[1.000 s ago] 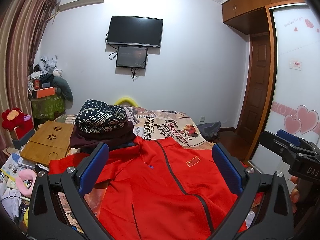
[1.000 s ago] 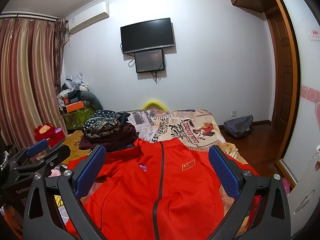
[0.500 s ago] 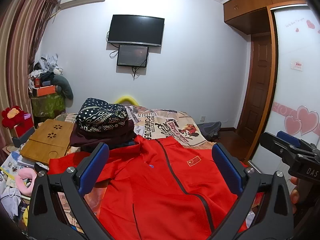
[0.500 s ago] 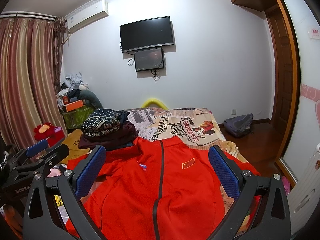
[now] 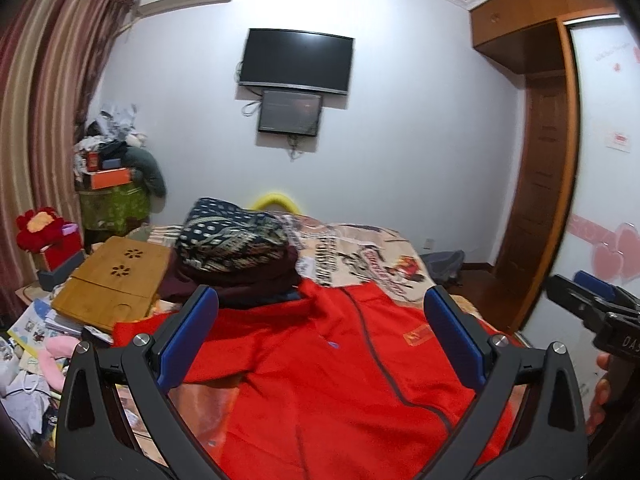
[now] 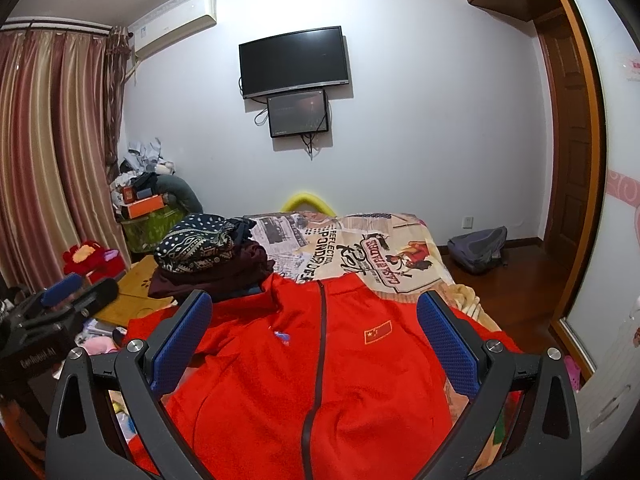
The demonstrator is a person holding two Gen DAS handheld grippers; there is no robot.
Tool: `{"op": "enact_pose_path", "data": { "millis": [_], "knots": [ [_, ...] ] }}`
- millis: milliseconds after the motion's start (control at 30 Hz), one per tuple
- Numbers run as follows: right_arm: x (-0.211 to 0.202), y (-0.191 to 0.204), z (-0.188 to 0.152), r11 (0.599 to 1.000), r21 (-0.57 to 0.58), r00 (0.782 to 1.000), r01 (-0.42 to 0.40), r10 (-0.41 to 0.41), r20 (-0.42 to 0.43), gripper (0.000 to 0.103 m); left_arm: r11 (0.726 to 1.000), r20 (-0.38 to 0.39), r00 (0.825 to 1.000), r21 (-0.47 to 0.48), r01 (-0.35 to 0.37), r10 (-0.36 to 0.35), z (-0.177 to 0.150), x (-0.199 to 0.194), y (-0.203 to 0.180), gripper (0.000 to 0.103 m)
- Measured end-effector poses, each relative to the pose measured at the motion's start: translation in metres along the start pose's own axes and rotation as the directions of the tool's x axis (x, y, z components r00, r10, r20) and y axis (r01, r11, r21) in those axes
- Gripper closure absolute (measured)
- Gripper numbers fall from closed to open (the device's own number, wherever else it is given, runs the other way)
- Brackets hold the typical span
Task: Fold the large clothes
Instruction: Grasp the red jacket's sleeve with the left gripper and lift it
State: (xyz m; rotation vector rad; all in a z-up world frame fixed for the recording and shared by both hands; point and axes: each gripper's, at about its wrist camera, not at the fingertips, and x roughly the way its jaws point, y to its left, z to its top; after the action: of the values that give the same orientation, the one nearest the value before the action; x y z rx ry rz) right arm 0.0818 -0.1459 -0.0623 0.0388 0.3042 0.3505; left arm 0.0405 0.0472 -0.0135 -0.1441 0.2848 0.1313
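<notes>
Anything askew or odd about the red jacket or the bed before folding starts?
Nothing is damaged. The red jacket lies zipped, front up, but its collar runs up against the pile of folded clothes, and its sleeve is bunched by the bed's cluttered edge. Both grippers, left and right, are open.
</notes>
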Motion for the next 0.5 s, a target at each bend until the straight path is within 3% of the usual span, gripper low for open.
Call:
{"op": "enact_pose_path", "data": {
  "millis": [233,333,433,467,500],
  "knots": [
    [0.040,-0.007,0.006,0.999,-0.027,0.999,0.027,-0.028,-0.034,0.001,0.993,-0.026,0.993,-0.025,-0.116,0.115,0.009,0.032,0.081,0.000],
    [0.059,-0.009,0.005,0.998,-0.040,0.997,0.038,-0.041,-0.063,0.001,0.981,-0.054,0.981,-0.032,-0.190,0.188,0.006,0.046,0.120,0.000],
    [0.078,-0.010,0.002,0.998,-0.051,0.994,0.042,-0.047,-0.100,0.001,0.953,-0.074,0.953,-0.057,-0.298,0.294,-0.006,0.060,0.162,0.000],
    [0.085,-0.011,0.000,0.998,-0.051,0.992,0.038,-0.044,-0.117,0.001,0.926,-0.105,0.926,-0.077,-0.370,0.362,-0.014,0.068,0.181,0.000],
    [0.088,-0.011,0.000,0.998,-0.050,0.991,0.036,-0.042,-0.130,0.001,0.909,-0.136,0.910,-0.097,-0.405,0.391,-0.021,0.074,0.196,0.000]
  ]
}}
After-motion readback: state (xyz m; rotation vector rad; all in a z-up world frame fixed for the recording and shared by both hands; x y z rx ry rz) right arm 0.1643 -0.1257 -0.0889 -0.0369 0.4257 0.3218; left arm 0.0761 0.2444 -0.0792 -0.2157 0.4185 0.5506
